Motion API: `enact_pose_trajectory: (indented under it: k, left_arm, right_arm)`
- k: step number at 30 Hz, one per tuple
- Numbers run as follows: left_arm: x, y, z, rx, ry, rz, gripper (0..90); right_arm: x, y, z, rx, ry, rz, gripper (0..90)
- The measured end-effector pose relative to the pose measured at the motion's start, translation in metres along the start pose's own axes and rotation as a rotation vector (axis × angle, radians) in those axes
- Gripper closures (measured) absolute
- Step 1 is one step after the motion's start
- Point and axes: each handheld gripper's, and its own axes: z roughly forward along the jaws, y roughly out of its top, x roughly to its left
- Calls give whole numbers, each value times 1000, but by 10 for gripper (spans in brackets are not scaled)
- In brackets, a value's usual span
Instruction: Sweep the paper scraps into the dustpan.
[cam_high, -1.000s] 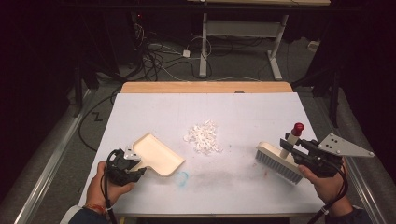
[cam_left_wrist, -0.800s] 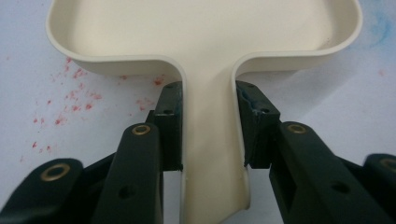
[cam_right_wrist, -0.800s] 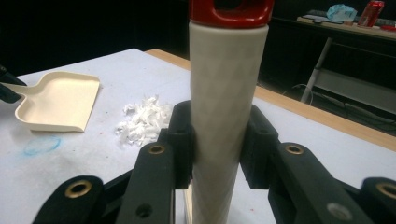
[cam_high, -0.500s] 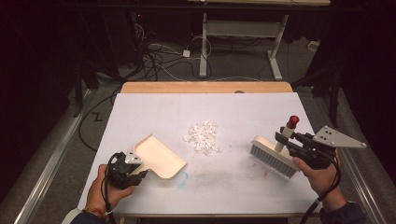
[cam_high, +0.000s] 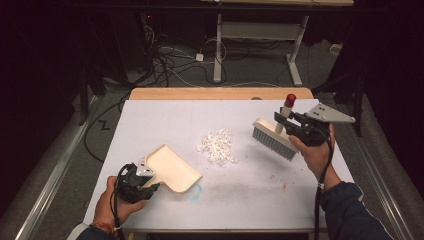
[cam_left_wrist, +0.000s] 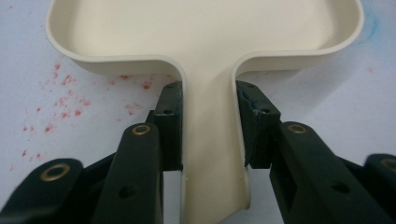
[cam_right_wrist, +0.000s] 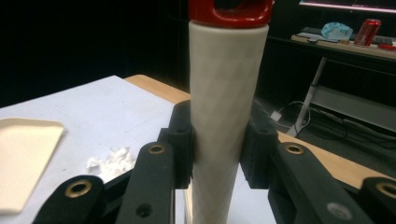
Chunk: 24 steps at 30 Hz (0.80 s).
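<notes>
High view, layout: white table (cam_high: 150, 120) with a heap of white scraps (cam_high: 218, 147) near its middle; dustpan (cam_high: 172, 168) to the left of the heap, brush (cam_high: 274, 138) to the right.
Left gripper (cam_high: 134, 182): near the front left edge, jaws closed on the dustpan's handle; the left gripper view has both pads pressed against the cream handle (cam_left_wrist: 208, 140), pan flat on the table, mouth pointing toward the scraps.
Right gripper (cam_high: 295, 129): jaws clamped round the brush handle (cam_right_wrist: 226, 116), below its red cap (cam_right_wrist: 231, 9); handle roughly upright.
Brush position: bristles point down, just right of the heap, not touching it; whether they rest on the table or hang just above it, cannot tell.
Scraps: loose, bunched, between the two tools, apart from the pan's lip.
Table marks: red specks and a blue smudge near the pan.
Step in hand (judged): setting up a sweep, tools either side of the heap, none collected.
Next move calls for: bristles down behind the heap, a drag leftward toward the pan; pan lip kept flat and steady, perhaps nearer, so scraps ride in, not under.
</notes>
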Motion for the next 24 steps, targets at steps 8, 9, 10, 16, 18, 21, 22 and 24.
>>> enact_pose_trajectory:
  k: [8,9,10,16,18,21,22,24]
  left_arm:
    - [1,-2,3,6,-9,-4,632]
    - [1,-1,4,7,-9,-4,632]
    - [1,-1,4,6,-10,-2,632]
    - [0,0,5,9,-23,11,632]
    - [0,0,6,8,-25,11,632]
    - [-1,1,8,9,-34,18,632]
    - [-1,1,8,9,-34,18,632]
    - [-2,3,10,18,-37,28,632]
  right_arm:
    - [5,12,55,61,-34,-28,702]
    - [5,13,62,63,-36,-28,702]
    - [6,15,68,61,-38,-23,702]
    - [11,18,103,71,-64,-36,702]
    - [12,16,115,69,-80,-26,702]
    - [14,12,129,77,-101,-19,702]
    - [16,11,132,72,-105,-15,702]
    - [20,10,137,71,-108,-20,703]
